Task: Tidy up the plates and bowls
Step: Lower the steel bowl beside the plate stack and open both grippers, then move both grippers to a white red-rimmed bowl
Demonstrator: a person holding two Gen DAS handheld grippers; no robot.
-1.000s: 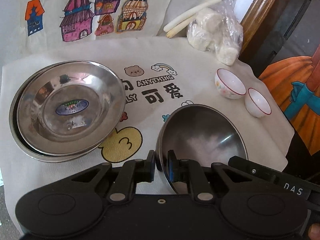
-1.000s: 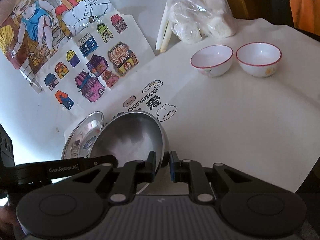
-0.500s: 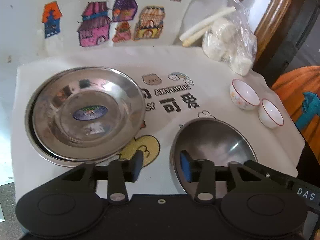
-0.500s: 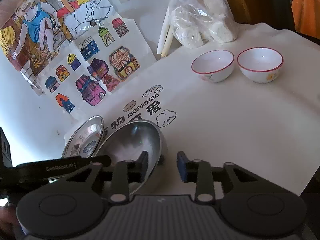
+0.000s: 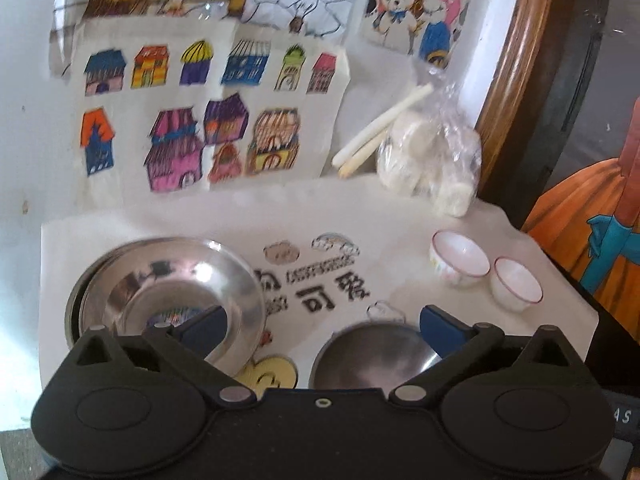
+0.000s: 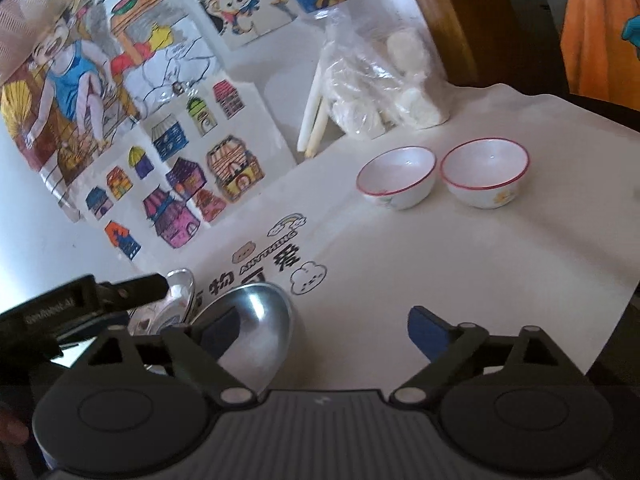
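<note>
A steel bowl rests on the white printed cloth, just in front of my left gripper, which is wide open and empty above it. Stacked steel plates lie to its left. Two small white bowls with red rims stand at the right. In the right wrist view my right gripper is wide open and empty. The steel bowl sits by its left finger, the plates beyond, and the white bowls stand farther ahead.
A clear bag of white lumps and two white sticks lie at the back. Coloured drawings cover the wall side. A wooden frame stands at the right. The cloth's right edge overhangs the table.
Both grippers let go of the steel bowl's rim, opened wide and pulled back and up. The bowl now rests on the cloth.
</note>
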